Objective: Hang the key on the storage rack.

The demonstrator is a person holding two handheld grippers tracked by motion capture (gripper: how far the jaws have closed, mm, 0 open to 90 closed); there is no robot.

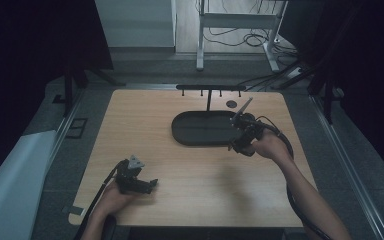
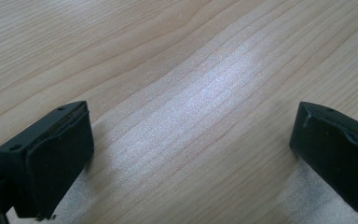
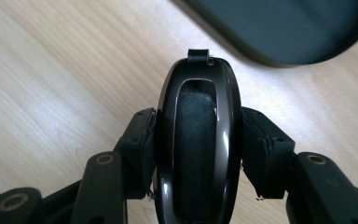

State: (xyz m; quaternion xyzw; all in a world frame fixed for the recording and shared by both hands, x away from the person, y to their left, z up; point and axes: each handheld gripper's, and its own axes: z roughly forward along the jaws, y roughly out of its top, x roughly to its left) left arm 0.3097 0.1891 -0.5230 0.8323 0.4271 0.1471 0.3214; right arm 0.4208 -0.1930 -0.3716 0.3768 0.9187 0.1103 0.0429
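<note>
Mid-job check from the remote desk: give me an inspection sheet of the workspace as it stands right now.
Surface: wooden table, light wood grain, bare near the left gripper.
Job's things: dark oval tray toward the table's far side; a glossy black oval object clamped in the right gripper, what it is cannot be told.
Clutter: small round dark disc beyond the tray; a black T-shaped rack at the far edge.
Grippers: left gripper open over bare wood; right gripper shut on the object, beside the tray's right end.
Cables: one trails from each gripper; more lie on the floor behind.
Surroundings: dark, a white frame beyond the table.
</note>
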